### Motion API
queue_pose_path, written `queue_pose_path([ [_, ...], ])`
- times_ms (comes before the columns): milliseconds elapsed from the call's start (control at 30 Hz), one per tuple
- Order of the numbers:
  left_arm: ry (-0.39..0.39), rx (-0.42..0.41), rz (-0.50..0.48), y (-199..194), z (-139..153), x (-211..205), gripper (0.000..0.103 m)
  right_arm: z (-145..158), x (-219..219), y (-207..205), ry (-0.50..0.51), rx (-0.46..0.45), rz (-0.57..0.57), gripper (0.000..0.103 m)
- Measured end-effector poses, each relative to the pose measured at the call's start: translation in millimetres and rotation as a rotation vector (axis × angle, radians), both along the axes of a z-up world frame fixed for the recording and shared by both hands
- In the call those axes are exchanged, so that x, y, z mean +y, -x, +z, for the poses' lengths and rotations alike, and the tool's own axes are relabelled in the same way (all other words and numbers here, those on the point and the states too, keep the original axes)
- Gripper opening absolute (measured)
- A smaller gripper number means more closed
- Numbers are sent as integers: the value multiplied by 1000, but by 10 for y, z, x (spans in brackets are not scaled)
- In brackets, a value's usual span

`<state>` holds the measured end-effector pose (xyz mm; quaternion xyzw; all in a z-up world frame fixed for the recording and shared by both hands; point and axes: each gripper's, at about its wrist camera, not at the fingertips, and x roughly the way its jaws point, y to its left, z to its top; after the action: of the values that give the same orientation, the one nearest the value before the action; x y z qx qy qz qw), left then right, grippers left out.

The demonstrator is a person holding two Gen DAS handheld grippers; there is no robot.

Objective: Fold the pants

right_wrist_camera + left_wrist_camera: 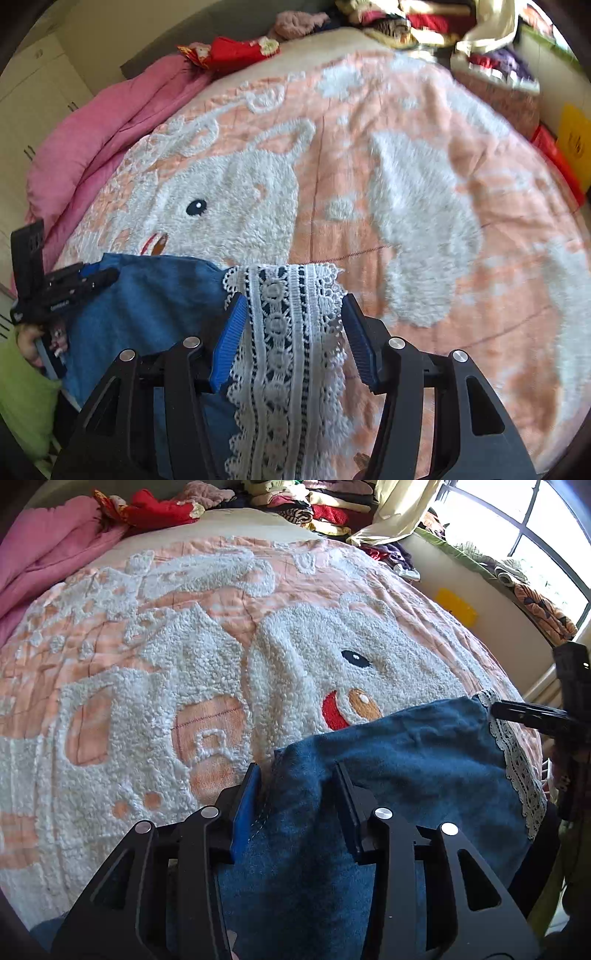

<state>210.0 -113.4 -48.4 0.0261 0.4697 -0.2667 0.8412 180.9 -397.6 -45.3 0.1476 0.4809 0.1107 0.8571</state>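
**Pants lie at the bed's near edge, both jaws straddling their top hem**

Pants [388, 760] of blue denim with a white lace trim [288, 332] along one side lie on the near edge of the bed, the rest hanging toward the person. The left gripper [299, 794] stands over the plain denim corner, jaws part-spread, cloth between them; the pads do not clearly press it. The right gripper [293, 339] straddles the lace strip, jaws spread wide and clear of it on both sides. Judging by this, each gripper is set at one end of the same edge so the fabric can be taken at both ends and carried over evenly. Beyond the pants spreads the peach quilt with a fluffy white rabbit design [332, 646], bare room for the fold. Farther off lie a rumpled pink blanket [92, 140] and heaped clothes [314, 502].
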Motion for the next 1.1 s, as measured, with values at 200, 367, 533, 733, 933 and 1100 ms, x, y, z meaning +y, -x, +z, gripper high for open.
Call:
queue_pose_path([
  [200,13,2,20,14,-19,-15,6,-100,-10,23,-99,-6,59,19],
  [367,5,-84,29,93,185,-55,6,263,32,142,-46,-153,67,18],
  [533,-36,-94,50,8,134,-131,6,259,121,-81,101,-155,85,18],
  [733,-54,-78,96,-55,-47,-73,18,-67,84,-166,151,-90,58,37],
  [933,-125,-182,136,191,281,101,39,309,-135,211,163,-165,-55,56],
  [1100,-112,-199,189,575,493,387,60,545,-128,713,122,-213,-45,57],
])
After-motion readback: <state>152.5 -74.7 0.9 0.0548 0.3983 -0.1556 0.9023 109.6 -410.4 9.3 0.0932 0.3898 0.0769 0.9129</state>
